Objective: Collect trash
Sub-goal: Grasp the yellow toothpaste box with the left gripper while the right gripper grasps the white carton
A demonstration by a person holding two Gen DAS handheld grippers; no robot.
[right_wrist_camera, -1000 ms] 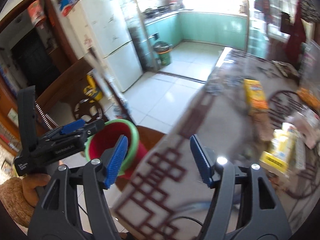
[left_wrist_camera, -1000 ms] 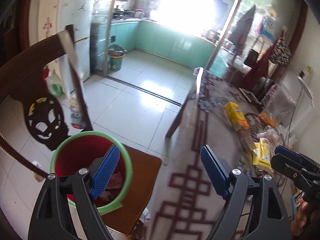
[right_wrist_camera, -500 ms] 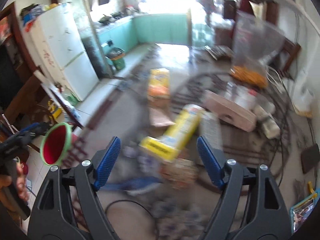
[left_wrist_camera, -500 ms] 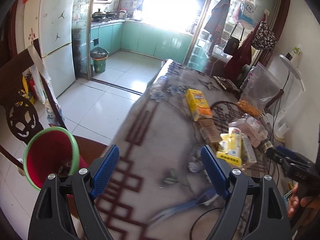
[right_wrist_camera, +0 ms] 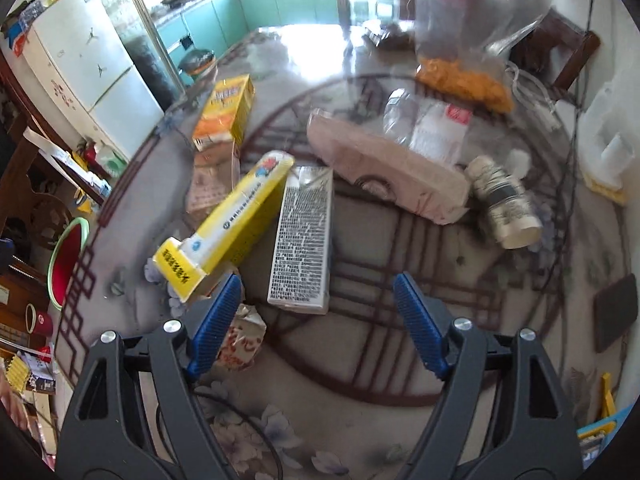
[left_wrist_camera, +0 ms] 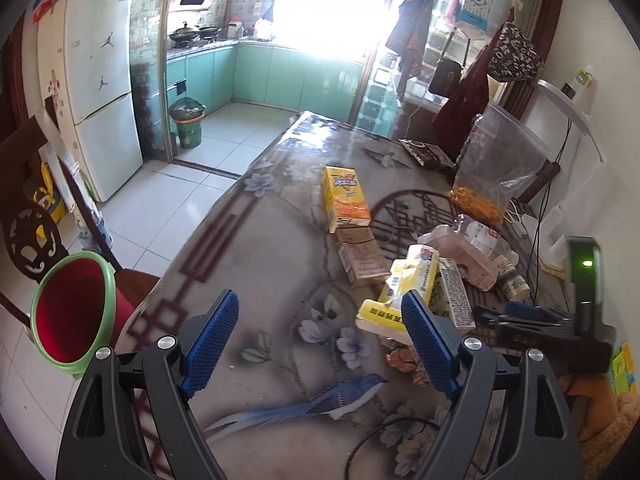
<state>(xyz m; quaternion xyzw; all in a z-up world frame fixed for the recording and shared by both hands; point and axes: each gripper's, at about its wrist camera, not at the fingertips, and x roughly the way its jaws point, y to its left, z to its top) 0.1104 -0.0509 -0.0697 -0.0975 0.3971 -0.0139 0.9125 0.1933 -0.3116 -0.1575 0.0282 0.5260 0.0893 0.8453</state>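
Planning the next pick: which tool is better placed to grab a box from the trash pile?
Right. The right tool is open just short of the white printed carton. The left tool is open over bare tablecloth.

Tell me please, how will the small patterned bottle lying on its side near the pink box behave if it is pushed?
The patterned bottle lies on its side and looks round, so it would probably roll rather than slide. The glossy table would likely offer little grip. It rests close to the pink box, which may stop it that way.
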